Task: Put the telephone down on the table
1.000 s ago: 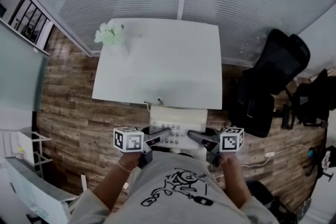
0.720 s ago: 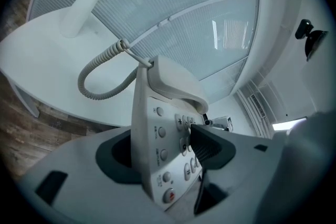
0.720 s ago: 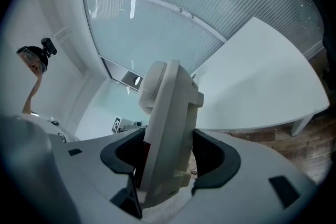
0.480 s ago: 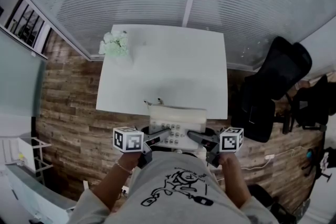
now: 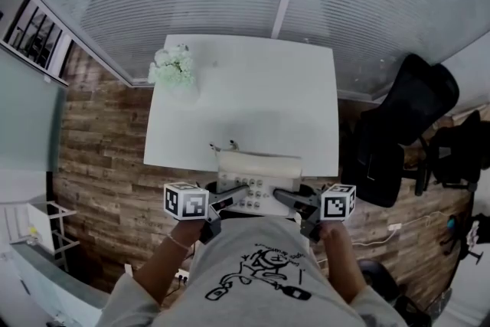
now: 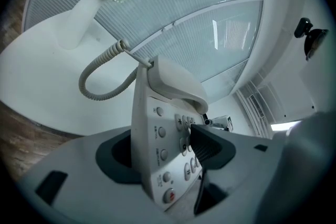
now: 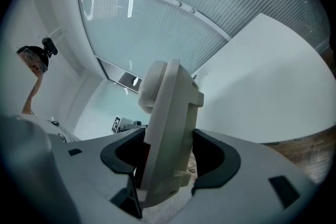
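Right now I have the white desk telephone [image 5: 256, 181] clamped from both sides: my left gripper [image 5: 234, 198] bites its left edge, one pad on the keypad face and the other under the base, and my right gripper [image 5: 286, 199] pinches the right edge the same way. It hangs between them close to my chest, its far edge at the near edge of the white table [image 5: 253, 99], handset seated in the cradle and coiled cord [image 6: 97, 77] looping out. A white vase of flowers [image 5: 174, 67] stands at the table's far left corner
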`<state>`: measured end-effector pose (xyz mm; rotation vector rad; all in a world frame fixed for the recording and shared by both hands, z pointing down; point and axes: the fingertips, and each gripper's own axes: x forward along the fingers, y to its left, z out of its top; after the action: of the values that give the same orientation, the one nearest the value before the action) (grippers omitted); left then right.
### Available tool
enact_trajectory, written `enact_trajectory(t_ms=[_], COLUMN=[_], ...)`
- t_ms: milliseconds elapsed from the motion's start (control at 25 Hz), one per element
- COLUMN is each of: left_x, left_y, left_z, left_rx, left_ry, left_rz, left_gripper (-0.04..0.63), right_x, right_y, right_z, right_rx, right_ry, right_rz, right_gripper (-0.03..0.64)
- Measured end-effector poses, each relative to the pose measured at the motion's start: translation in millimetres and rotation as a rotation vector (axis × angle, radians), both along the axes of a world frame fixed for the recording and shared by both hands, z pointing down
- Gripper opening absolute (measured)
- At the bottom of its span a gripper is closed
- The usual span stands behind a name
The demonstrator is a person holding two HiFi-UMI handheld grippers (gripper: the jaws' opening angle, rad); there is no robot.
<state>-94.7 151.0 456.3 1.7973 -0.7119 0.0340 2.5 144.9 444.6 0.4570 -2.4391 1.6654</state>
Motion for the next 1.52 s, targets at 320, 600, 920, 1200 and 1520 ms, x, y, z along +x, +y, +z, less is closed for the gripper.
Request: enact_trajectory(t_ms=[320, 600, 920, 1200, 1520], left_x=[4, 11, 30, 49, 73], left_y=[2, -11, -36, -60, -90], left_z=[3, 9, 6, 7, 3], left_rx=[-0.031, -0.030, -0.027, -0.033, -0.039], left_ry=[0.038, 0.024, 0.004, 0.000, -0.017], left_rz=[-0.003, 0.000, 0.010, 0.004, 0.012], left_gripper=[0.275, 0.275, 0.275, 0.275, 0.275], right_x=[2, 11, 30, 49, 71], right_y=[-3, -12, -36, -62, -92], right_z=[2, 5, 5, 6, 8], right_rx=[-0.009, -0.014, -0.023, -0.021, -0.038], right_ry=[0.007, -0.003, -0.021, -0.023, -0.039], right_rz=[0.007, 0.016, 0.028, 0.025, 0.021], right_gripper=[0.296, 0.296, 0.296, 0.296, 0.296])
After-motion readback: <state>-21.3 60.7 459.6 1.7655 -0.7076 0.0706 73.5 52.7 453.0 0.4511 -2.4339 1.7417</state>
